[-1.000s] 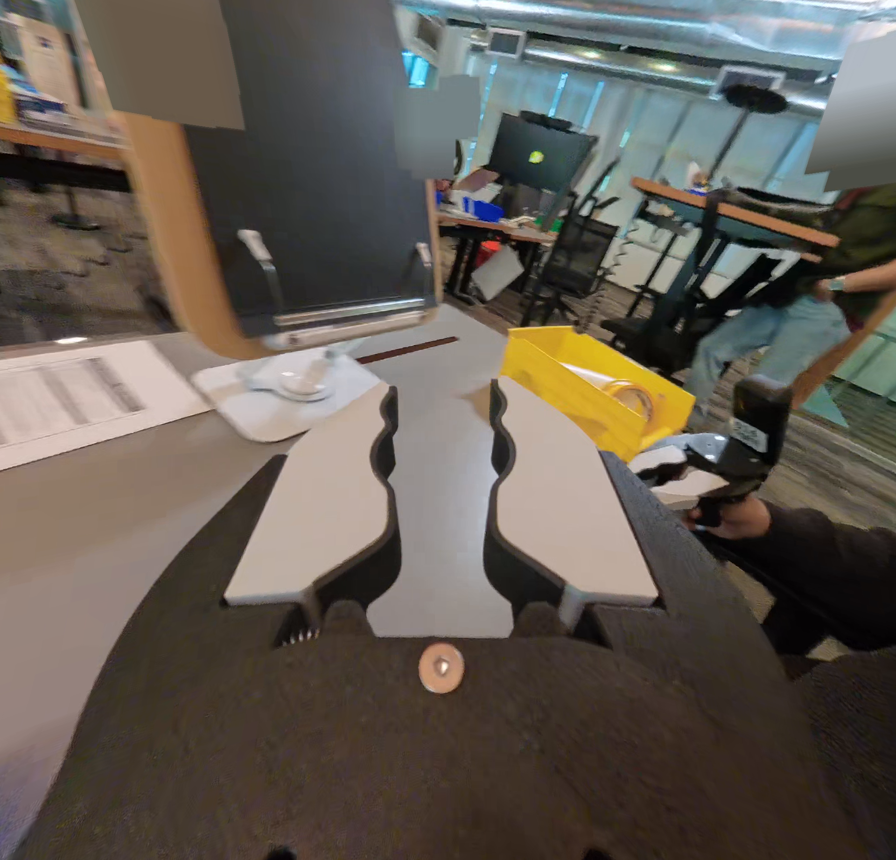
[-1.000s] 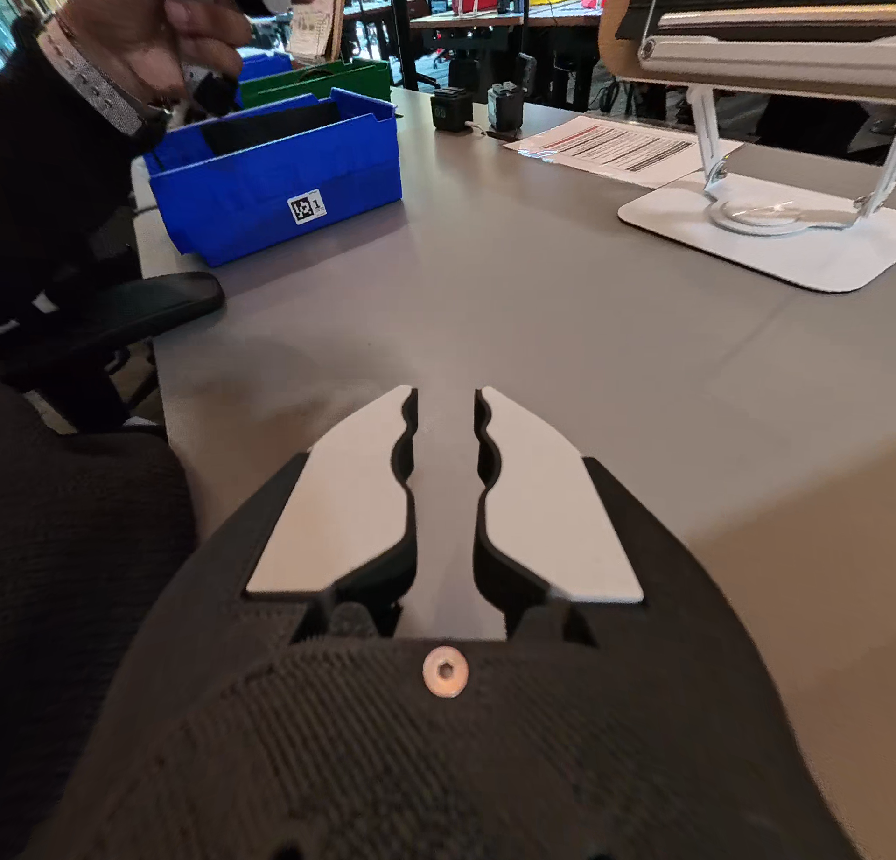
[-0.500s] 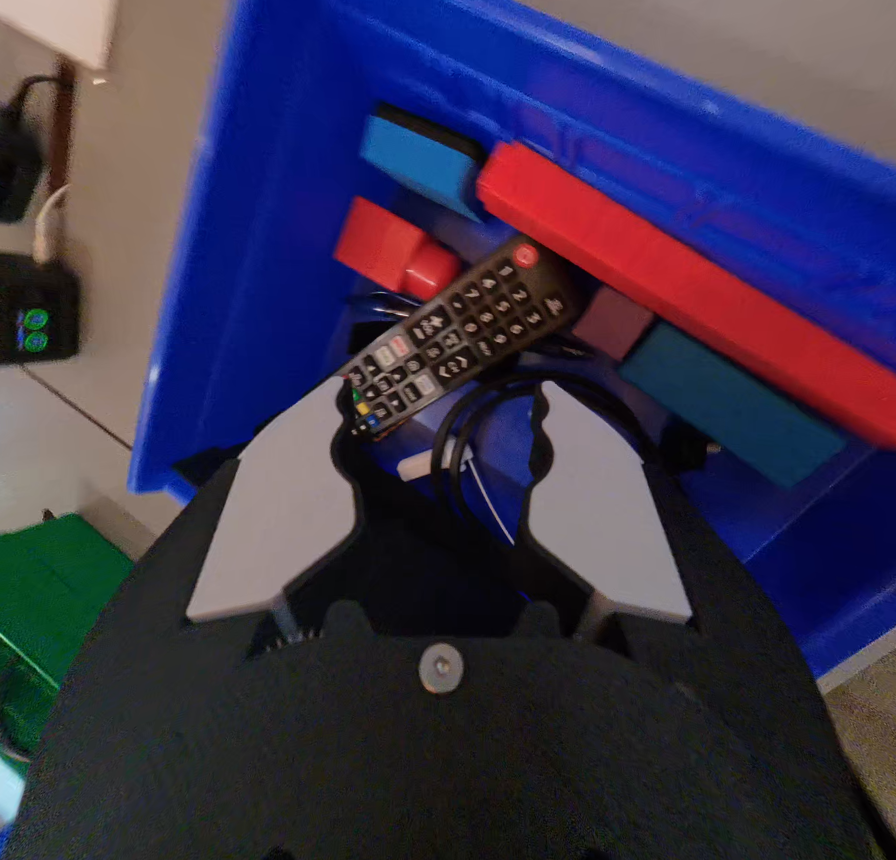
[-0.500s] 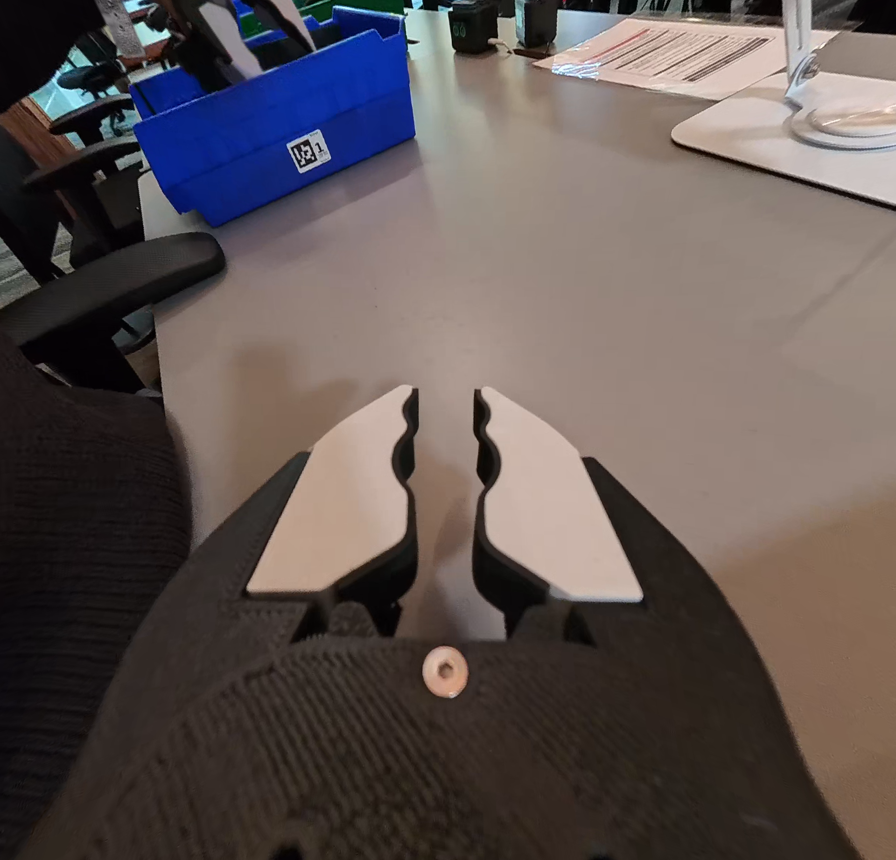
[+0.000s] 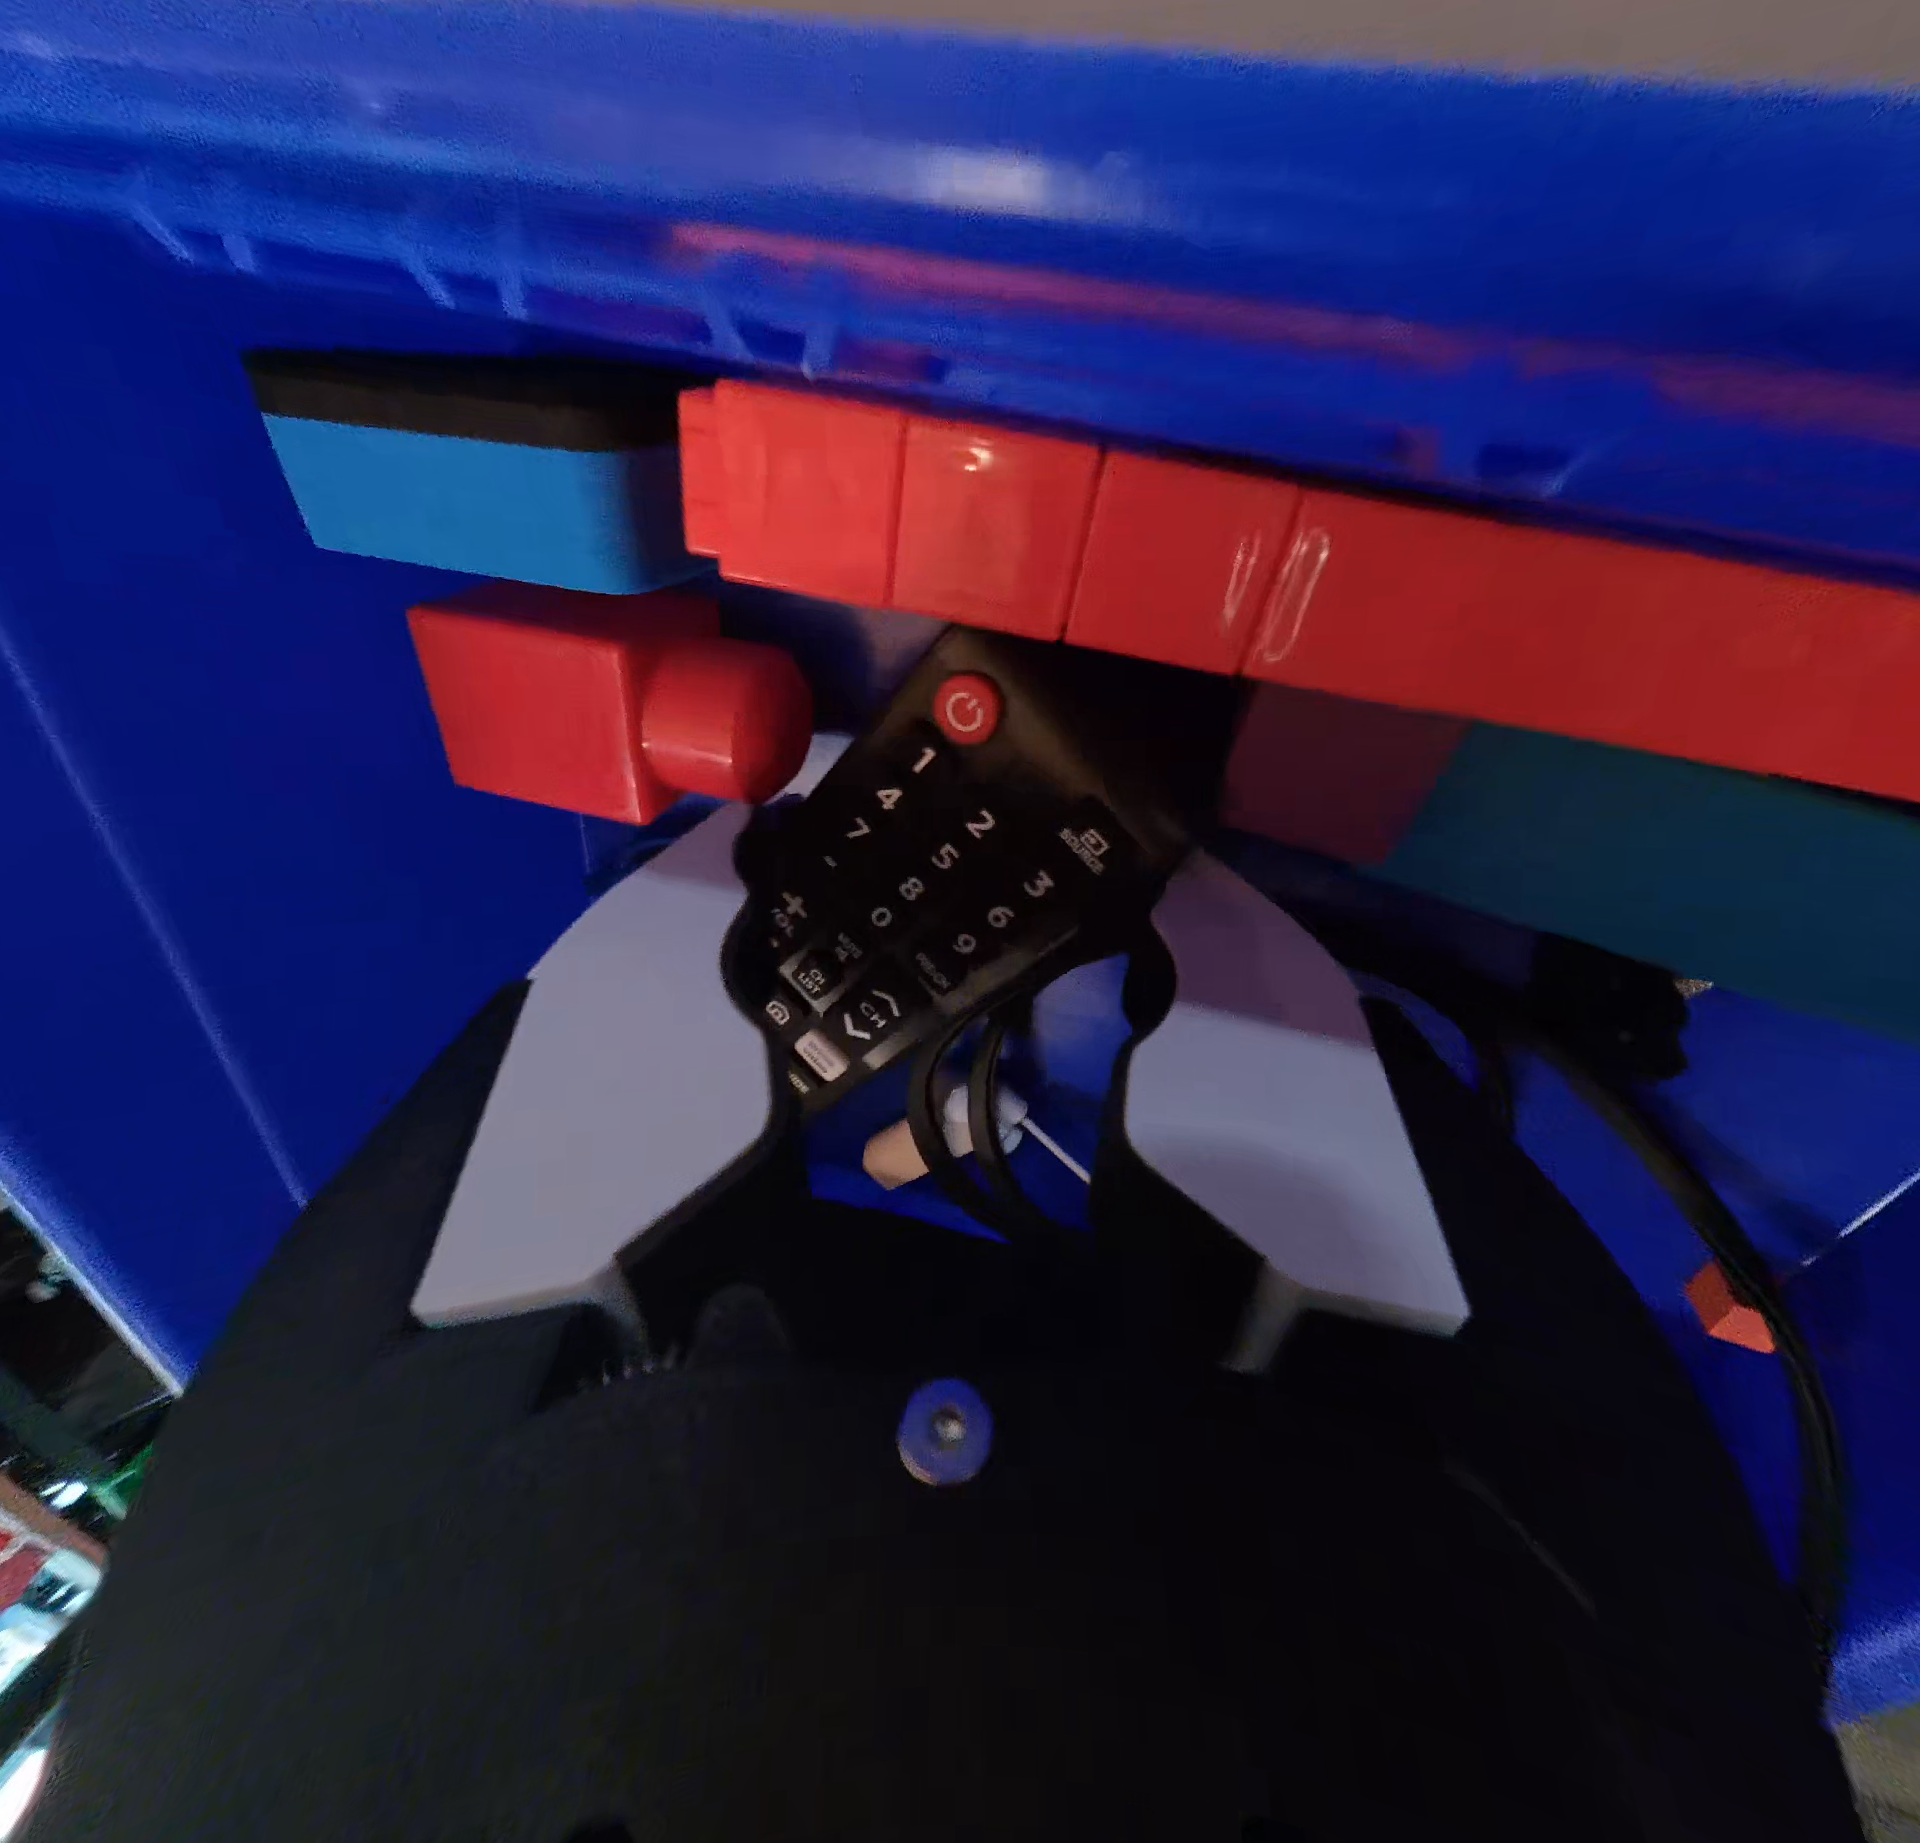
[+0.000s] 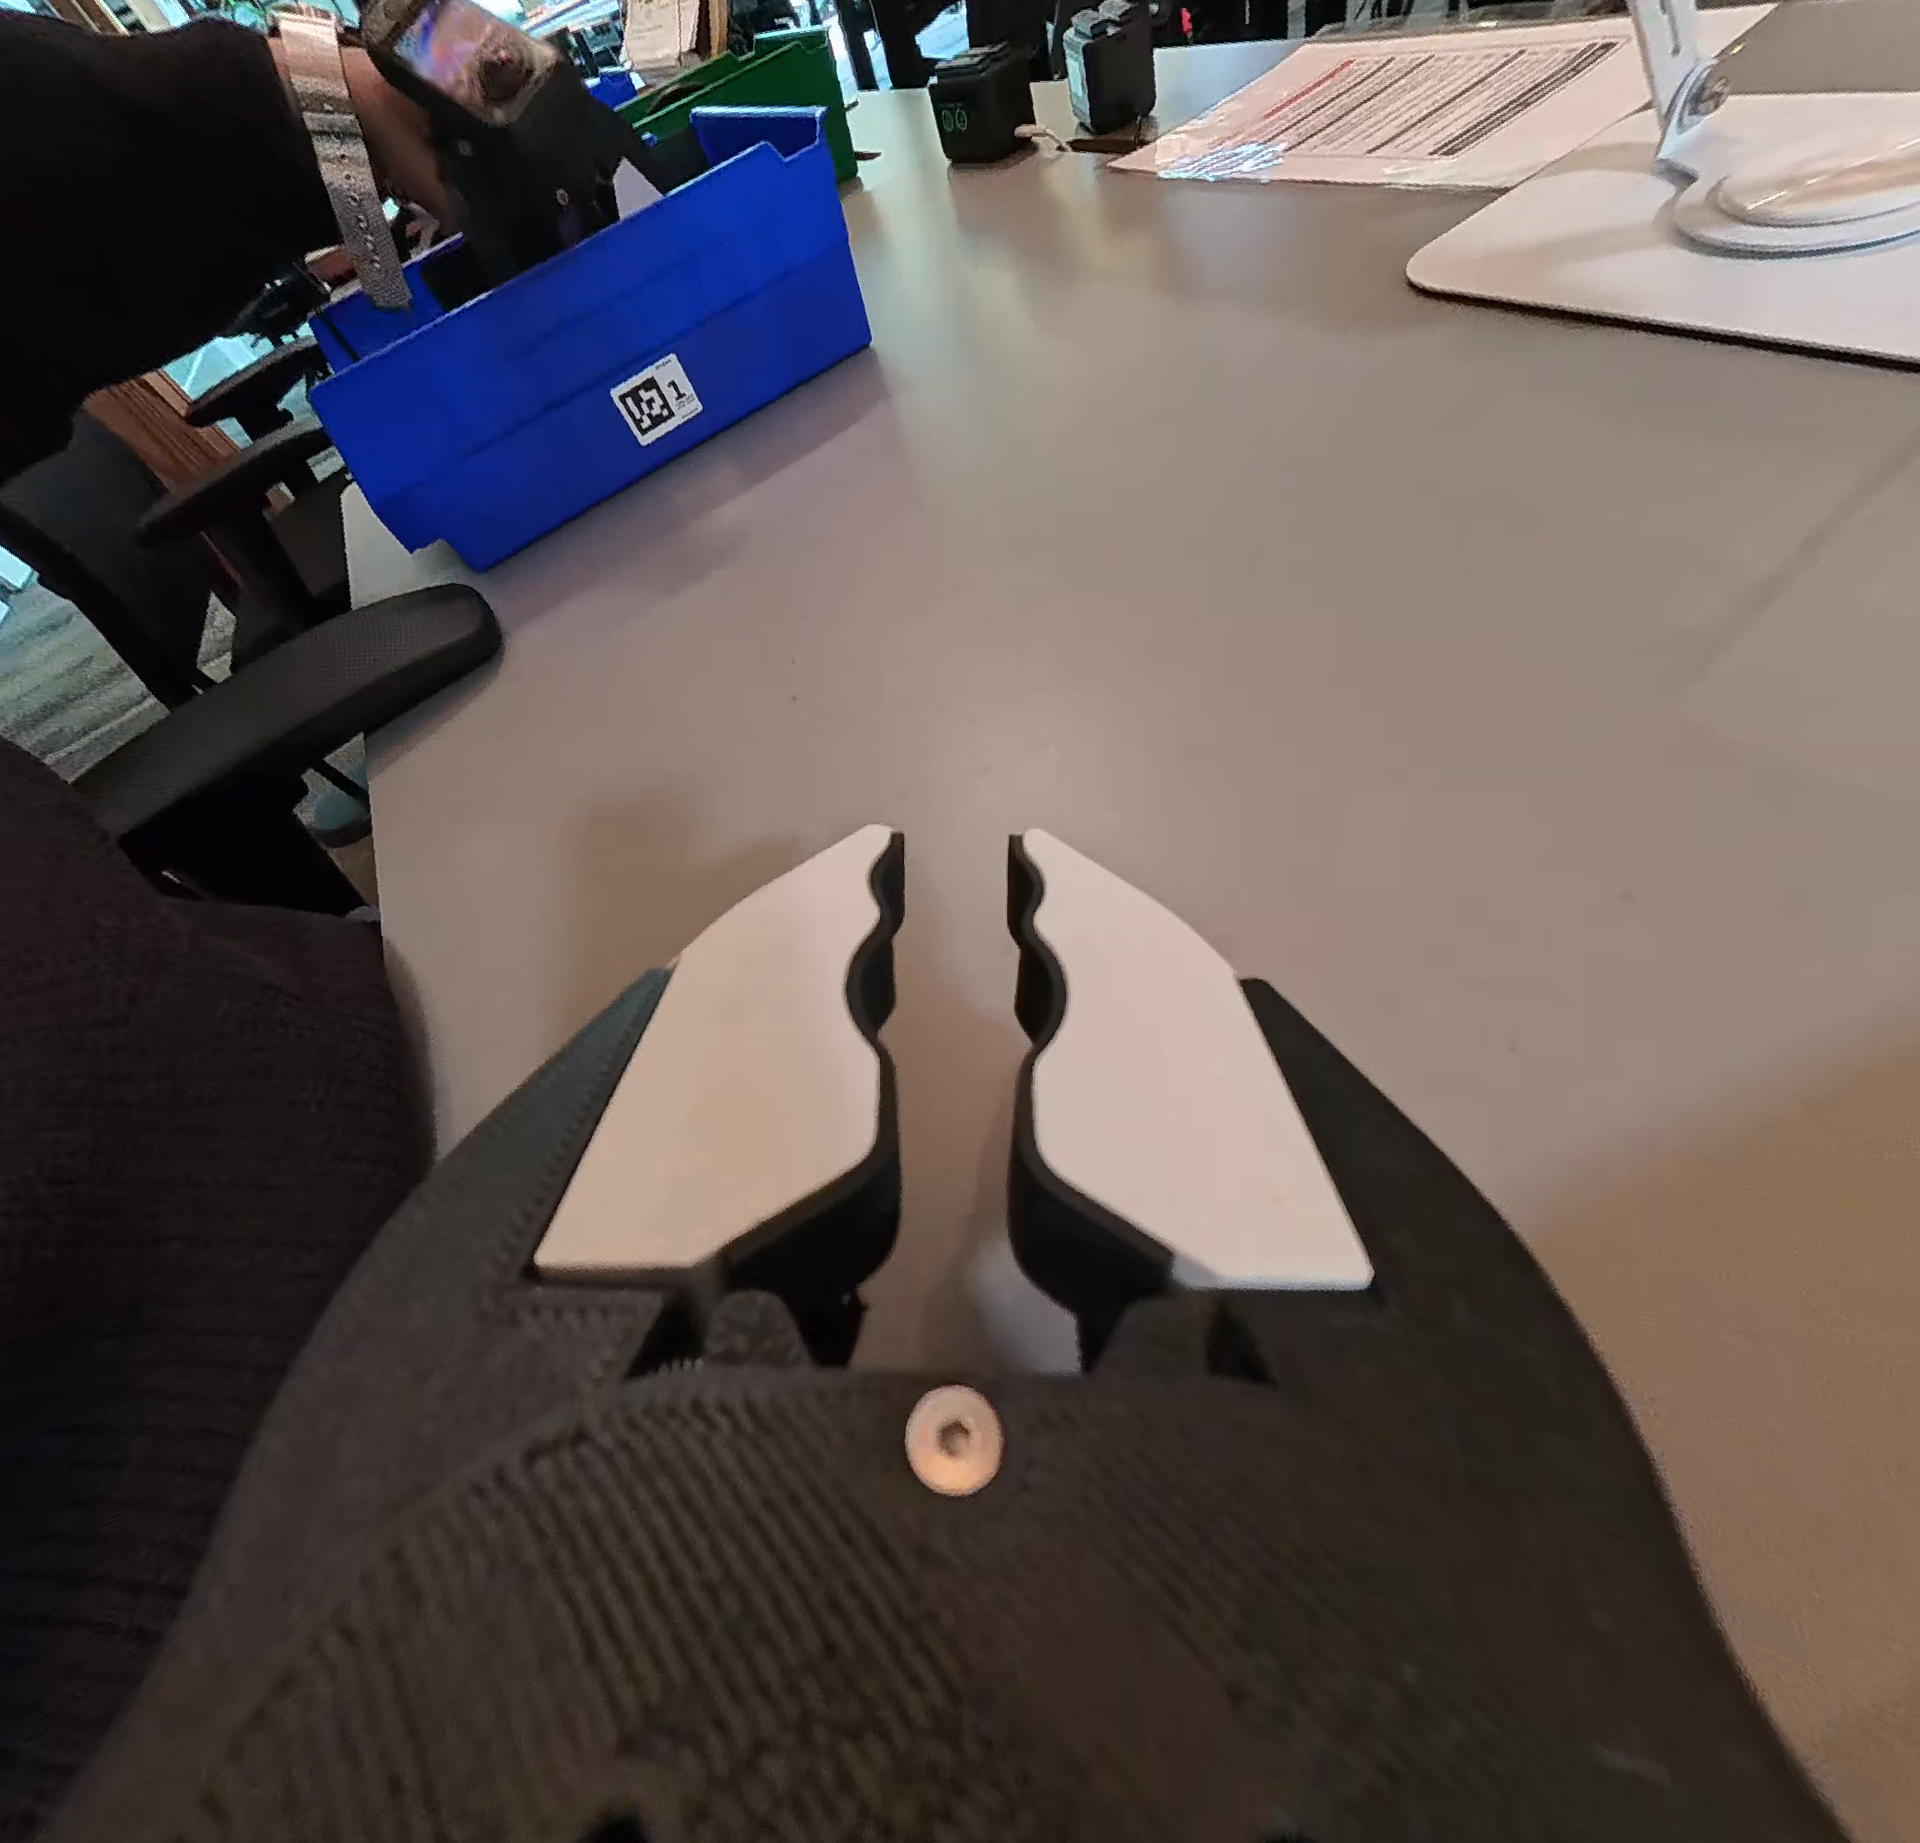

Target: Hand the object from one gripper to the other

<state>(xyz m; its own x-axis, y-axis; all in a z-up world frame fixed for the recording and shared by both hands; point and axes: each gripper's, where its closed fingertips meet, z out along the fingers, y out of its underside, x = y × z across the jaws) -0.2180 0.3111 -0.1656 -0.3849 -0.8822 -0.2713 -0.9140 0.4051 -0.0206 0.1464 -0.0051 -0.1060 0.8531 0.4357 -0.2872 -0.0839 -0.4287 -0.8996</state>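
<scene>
1. The black push-button remote control (image 5: 940, 889) lies slantwise in the blue plastic bin (image 5: 935, 162), its top end tucked under a long red block (image 5: 1195, 557).
2. The left gripper (image 5: 951, 946) straddles it, fingers (image 5: 634, 1087) spread wide; contact is hard to judge through the blur.
3. Clamp across the remote's narrow width, clear of the black cable (image 5: 961, 1118) beneath.
4. Lift straight out.
5. The right gripper (image 6: 956, 858) waits over the grey counter (image 6: 1299, 567), fingers slightly parted, holding nothing.

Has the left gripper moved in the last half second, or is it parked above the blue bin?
Yes. The left gripper has dropped deeper into the blue bin; its open jaws now flank the black remote.
</scene>
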